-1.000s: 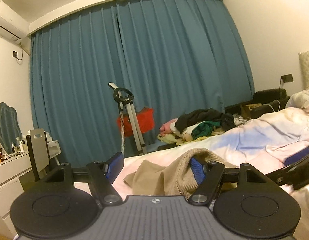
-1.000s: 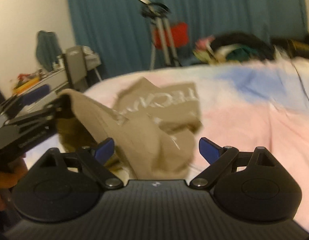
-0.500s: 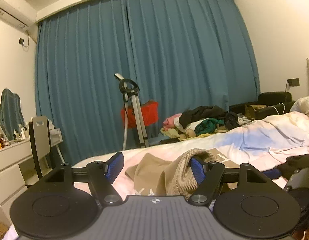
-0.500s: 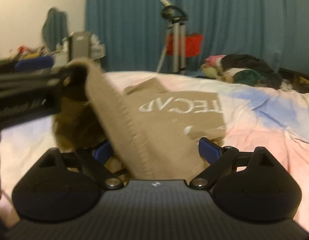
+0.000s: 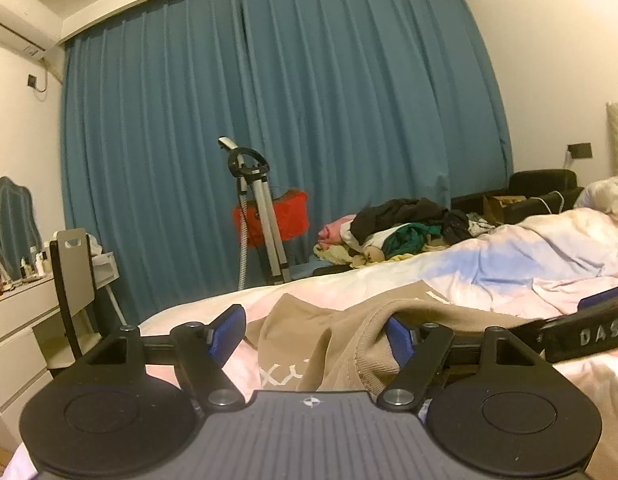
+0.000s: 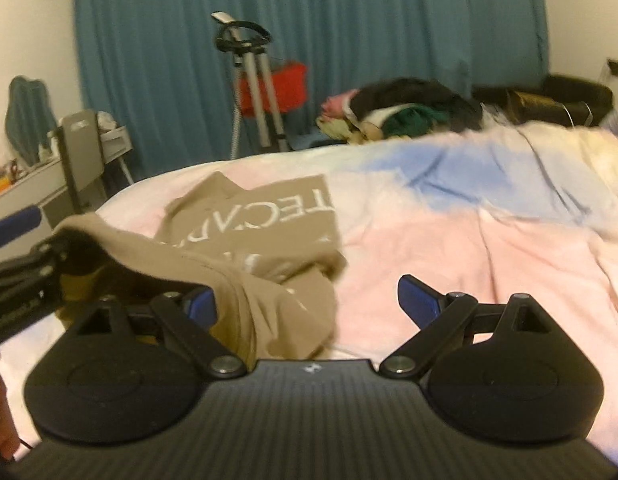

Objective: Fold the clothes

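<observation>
A: The tan sweatshirt [image 6: 265, 240] lies on the pink-and-blue duvet [image 6: 469, 232], near the foot end, and it is half lifted.

B: How does it lie?

A: Its long axis runs from the grippers out toward the blue curtain [image 5: 289, 120]. The flat part with the white lettering sits farthest out, and the letters read mirrored and upside down in the right wrist view. The bunched near end rises off the bed.

B: And the left gripper [image 5: 309, 336]?

A: Its jaws stand wide apart. The ribbed hem [image 5: 365, 360] drapes over the right-hand blue pad only, hooked there, not pinched.

B: The right gripper [image 6: 305, 300]?

A: Also spread wide. Cloth hangs over its left pad, with the other pad bare above the pink cover. Between the two tools a taut band of tan fabric stretches sideways.

B: Behind it all?

A: A pile of clothes [image 5: 405, 232] on the far edge of the bed, and a tripod stand [image 5: 261, 216] before the curtain.
</observation>
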{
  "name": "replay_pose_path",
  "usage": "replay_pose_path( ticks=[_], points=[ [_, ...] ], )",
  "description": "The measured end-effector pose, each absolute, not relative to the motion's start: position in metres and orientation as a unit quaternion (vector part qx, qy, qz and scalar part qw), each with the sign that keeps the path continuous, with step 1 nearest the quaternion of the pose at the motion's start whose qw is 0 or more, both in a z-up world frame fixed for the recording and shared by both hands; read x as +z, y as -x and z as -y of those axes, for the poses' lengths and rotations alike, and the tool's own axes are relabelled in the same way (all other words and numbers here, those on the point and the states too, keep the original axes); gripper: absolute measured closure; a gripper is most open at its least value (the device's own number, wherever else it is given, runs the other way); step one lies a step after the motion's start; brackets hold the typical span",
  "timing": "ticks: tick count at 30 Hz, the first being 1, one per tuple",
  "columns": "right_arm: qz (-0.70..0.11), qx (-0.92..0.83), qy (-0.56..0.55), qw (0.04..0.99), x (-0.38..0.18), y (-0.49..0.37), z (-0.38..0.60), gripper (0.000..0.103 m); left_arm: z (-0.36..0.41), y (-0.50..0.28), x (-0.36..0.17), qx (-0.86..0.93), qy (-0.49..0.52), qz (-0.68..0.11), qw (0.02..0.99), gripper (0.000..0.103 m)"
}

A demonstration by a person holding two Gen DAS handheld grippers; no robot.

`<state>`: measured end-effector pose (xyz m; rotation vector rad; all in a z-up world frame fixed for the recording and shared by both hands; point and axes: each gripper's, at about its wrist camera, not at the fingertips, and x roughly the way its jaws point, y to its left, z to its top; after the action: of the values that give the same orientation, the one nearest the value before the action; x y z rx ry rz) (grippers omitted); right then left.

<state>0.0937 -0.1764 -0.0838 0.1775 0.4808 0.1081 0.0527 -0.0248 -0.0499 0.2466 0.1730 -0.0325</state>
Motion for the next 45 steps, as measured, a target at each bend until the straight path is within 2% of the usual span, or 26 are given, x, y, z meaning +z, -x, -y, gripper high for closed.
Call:
replay_pose_path(
  ticks=[6, 12, 14, 22, 24, 28, 31, 39, 45],
  points=[
    [-0.244, 0.024, -0.058, 0.968, -0.082, -0.092, 0.177, 0.01, 0.032, -0.047, -0.053, -0.021, -0.145, -0.069, 0.987, 0.027],
    [-0.343, 0.06, -0.017, 0.937, -0.115, -0.119, 0.152, 0.01, 0.03, -0.049, -0.055, -0.011, -0.142, -0.074, 0.987, 0.027],
    [-0.335, 0.046, -0.001, 0.941, -0.114, -0.118, 0.147, 0.01, 0.027, -0.051, -0.054, -0.003, -0.134, -0.079, 0.988, 0.027],
    [-0.133, -0.059, -0.096, 0.985, -0.07, -0.081, 0.183, 0.01, 0.016, -0.054, -0.05, -0.005, -0.098, -0.088, 0.991, 0.027],
    [-0.145, -0.056, -0.094, 0.983, -0.074, -0.086, 0.182, 0.01, 0.013, -0.053, -0.047, 0.0, -0.088, -0.083, 0.993, 0.027],
    [-0.274, -0.038, -0.092, 0.957, -0.104, -0.116, 0.179, 0.01, 0.001, -0.054, -0.042, 0.017, -0.056, -0.083, 0.995, 0.028],
    [-0.311, -0.039, -0.119, 0.942, -0.119, -0.128, 0.182, 0.01, -0.007, -0.059, -0.042, 0.026, -0.039, -0.101, 0.994, 0.028],
    [-0.139, -0.088, -0.091, 0.982, -0.078, -0.104, 0.187, 0.01, -0.011, -0.063, -0.043, 0.029, -0.038, -0.127, 0.991, 0.025],
    [-0.107, -0.078, -0.082, 0.988, -0.067, -0.103, 0.194, 0.01, -0.012, -0.073, -0.052, 0.031, -0.044, -0.171, 0.984, 0.022]
  ],
)
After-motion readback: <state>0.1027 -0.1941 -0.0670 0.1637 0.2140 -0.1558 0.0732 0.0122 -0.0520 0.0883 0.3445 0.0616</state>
